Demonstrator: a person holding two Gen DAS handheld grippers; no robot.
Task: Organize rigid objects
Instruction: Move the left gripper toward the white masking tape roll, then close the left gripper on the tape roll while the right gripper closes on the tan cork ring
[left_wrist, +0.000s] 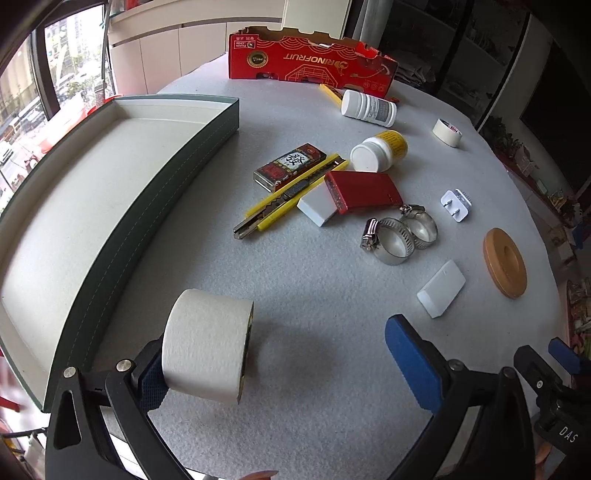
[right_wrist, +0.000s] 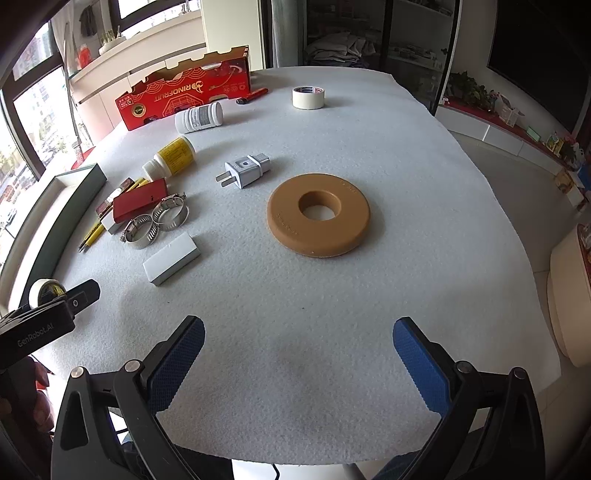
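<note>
A wide white tape roll (left_wrist: 207, 343) rests on edge against the left finger pad (left_wrist: 151, 384) of my left gripper (left_wrist: 277, 336), which stands open; the other finger is far from it. The roll also shows at the left edge as the tape roll (right_wrist: 38, 290). The green tray (left_wrist: 166, 206) with a cream floor lies just left of it. My right gripper (right_wrist: 299, 325) is open over bare felt, short of the tan ring (right_wrist: 317, 216).
Scattered ahead are a yellow utility knife (left_wrist: 288, 192), a red case (left_wrist: 364, 190), two hose clamps (left_wrist: 399, 234), white blocks (left_wrist: 441, 282), a plug adapter (right_wrist: 243, 171), two bottles (left_wrist: 376, 149), a small tape roll (right_wrist: 308, 96) and a red carton (left_wrist: 310, 61).
</note>
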